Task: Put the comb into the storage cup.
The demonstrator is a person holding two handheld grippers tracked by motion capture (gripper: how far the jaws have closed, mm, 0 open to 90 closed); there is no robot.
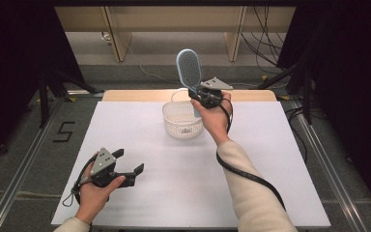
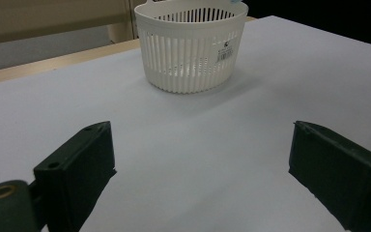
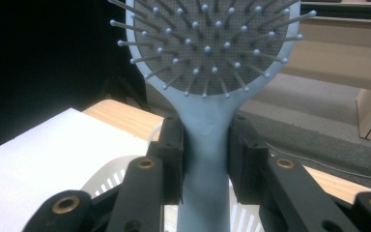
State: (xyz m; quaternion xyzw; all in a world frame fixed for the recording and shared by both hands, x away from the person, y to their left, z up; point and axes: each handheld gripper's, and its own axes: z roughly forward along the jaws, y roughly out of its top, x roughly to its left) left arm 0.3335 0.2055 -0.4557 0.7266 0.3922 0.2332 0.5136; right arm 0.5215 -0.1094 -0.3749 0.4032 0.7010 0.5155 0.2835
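A: We have the hairbrush [image 1: 189, 69] up in the right gripper [image 1: 199, 96], held above the far rim of the white basket [image 1: 182, 126]. Long axis runs near upright in the high view, head on top, leaning a little to the left and away from us.

B: Agreed. In the right gripper view the handle [image 3: 205, 159] runs straight up between the jaws and the head spreads out above them. Bristle face is turned toward that camera.

A: Looks: pale blue body, oval paddle head, grey cushion pad, thin bristles with small pale ball tips. The handle is plain and smooth and widens into the head.

B: Grip on the right: both pads are pressed flat against the sides of the handle, just below the neck. The jaws are closed partway, only as far as the handle lets them.

A: Left gripper [image 1: 128, 166] sits low at the near left of the white table [image 1: 270, 159], well apart from the basket. We see its jaws spread wide, with only bare table surface between them.

B: The left gripper view confirms it: the two black jaws are far apart, and the basket [image 2: 191, 48] stands beyond them, slotted sides, a small barcode sticker [image 2: 225, 51] on its wall.

A: The basket stands upright on the far middle of the table.
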